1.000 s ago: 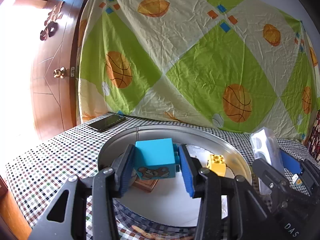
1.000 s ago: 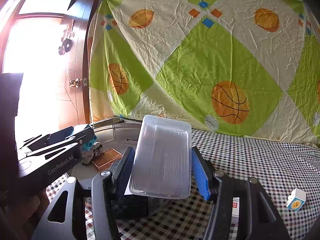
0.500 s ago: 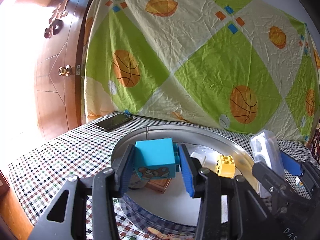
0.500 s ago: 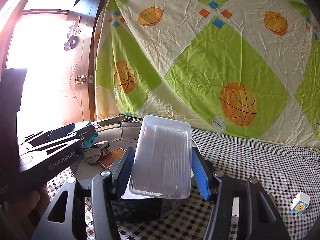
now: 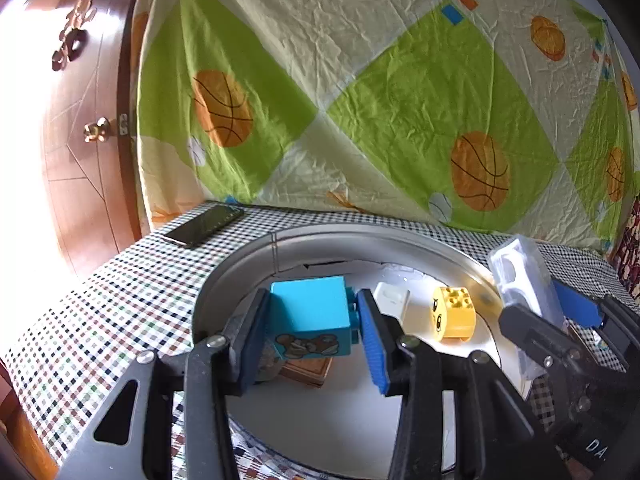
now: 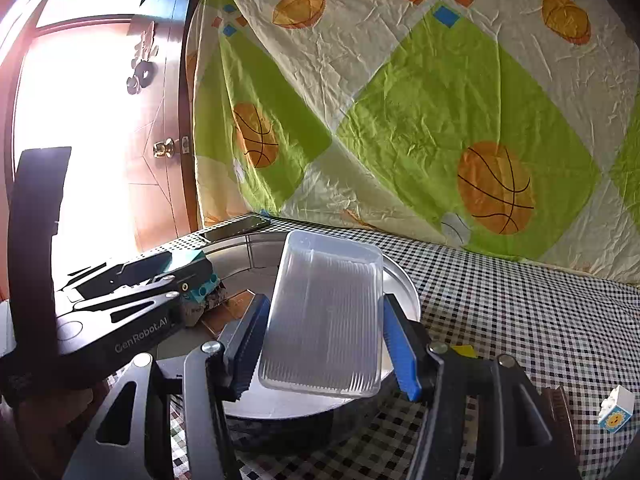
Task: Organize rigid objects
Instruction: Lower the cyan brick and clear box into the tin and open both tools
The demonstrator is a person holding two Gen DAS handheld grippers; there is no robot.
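My left gripper (image 5: 314, 334) is shut on a blue toy block (image 5: 310, 322) with a bear picture, held over the round metal tray (image 5: 240, 268). In the tray lie a yellow face block (image 5: 454, 312), a white piece (image 5: 392, 298) and a brown wooden tile (image 5: 308, 368). My right gripper (image 6: 324, 340) is shut on a clear plastic box (image 6: 324, 316), held over the tray's right rim (image 6: 404, 280). The right gripper with its box also shows in the left wrist view (image 5: 524, 280), and the left gripper in the right wrist view (image 6: 120, 300).
The tray stands on a checkered tablecloth (image 5: 120, 300). A black phone (image 5: 204, 226) lies at the far left. A small white block with a sun face (image 6: 616, 408) lies on the cloth at the right. A basketball-print sheet (image 5: 400, 100) hangs behind, and a wooden door (image 5: 80, 120) stands at the left.
Both views have shifted slightly, showing more of the tray's inside. The left gripper keeps hold of the blue block and the right keeps the clear box.
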